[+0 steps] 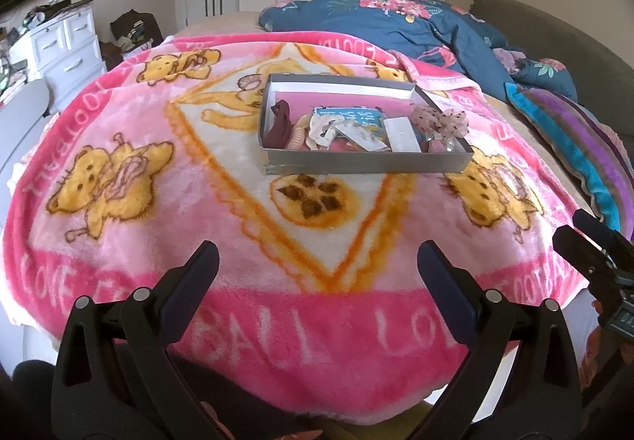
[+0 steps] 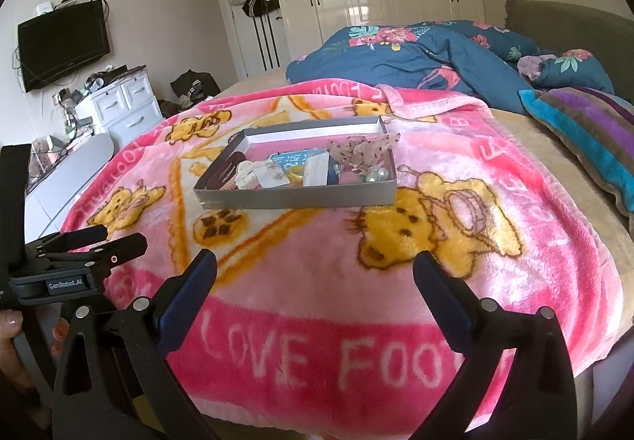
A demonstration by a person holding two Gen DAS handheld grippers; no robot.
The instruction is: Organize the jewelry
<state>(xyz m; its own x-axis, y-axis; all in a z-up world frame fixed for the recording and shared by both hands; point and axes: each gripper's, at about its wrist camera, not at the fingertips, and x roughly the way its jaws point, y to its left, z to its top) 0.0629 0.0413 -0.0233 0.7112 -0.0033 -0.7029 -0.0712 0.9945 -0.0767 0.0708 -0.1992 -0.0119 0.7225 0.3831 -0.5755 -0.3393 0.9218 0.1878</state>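
Hovering with fingers spread and empty, the left gripper (image 1: 317, 261) and right gripper (image 2: 315, 269) face the box (image 1: 364, 162) at twelve o'clock on the blanket (image 1: 158, 146); soft bedding could tip it, spilling jewelry.

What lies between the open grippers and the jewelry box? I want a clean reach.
Nothing visible. Only bare pink blanket lies between the left gripper, the right gripper and the grey box, whose near wall faces them.

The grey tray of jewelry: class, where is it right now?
In both wrist views the grey tray sits mid-bed on the pink teddy blanket, just beyond the paw-print cookie.
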